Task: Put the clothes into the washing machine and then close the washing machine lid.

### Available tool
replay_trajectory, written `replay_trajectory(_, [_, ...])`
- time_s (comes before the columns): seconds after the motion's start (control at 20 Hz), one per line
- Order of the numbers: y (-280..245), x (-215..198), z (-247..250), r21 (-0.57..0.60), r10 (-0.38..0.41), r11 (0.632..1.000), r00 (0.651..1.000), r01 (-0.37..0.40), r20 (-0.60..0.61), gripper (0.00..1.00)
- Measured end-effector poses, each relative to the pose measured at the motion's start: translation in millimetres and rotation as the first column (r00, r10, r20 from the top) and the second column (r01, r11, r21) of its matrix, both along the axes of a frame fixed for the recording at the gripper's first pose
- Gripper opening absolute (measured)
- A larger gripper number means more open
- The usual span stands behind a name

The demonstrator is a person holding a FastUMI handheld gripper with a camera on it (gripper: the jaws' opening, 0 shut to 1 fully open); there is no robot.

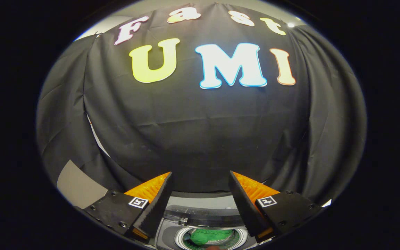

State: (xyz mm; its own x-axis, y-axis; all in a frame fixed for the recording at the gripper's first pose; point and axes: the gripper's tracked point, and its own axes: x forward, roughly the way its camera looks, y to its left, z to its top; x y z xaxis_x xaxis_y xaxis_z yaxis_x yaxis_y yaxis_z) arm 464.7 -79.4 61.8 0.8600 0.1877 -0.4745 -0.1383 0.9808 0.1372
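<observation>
My gripper (200,173) is open, its two fingers spread wide with nothing between them. Below and between the fingers I look down on a small washing machine (167,234) with a grey top. Its round drum opening (182,238) shows a green piece of clothing (208,236) lying inside. The dark, see-through lid (203,212) stands raised at the back of the opening. A small reddish thing (214,248) shows just in front of the green cloth; I cannot tell what it is.
The booth's black cloth wall (200,139) hangs close behind the machine and curves round both sides. A grey panel (78,187) shows past the left finger, where the cloth ends.
</observation>
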Motion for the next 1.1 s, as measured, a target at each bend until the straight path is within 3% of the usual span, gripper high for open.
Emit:
replay_trajectory(0.55, [-16.7, 2.6, -55.9, -0.101, -0.025, 0.995, 0.99, 0.011, -0.141, 0.98])
replay_trajectory(1.1, [-13.7, -8.6, -76.2, -0.033, -0.046, 0.999, 0.975, 0.039, -0.216, 0.97])
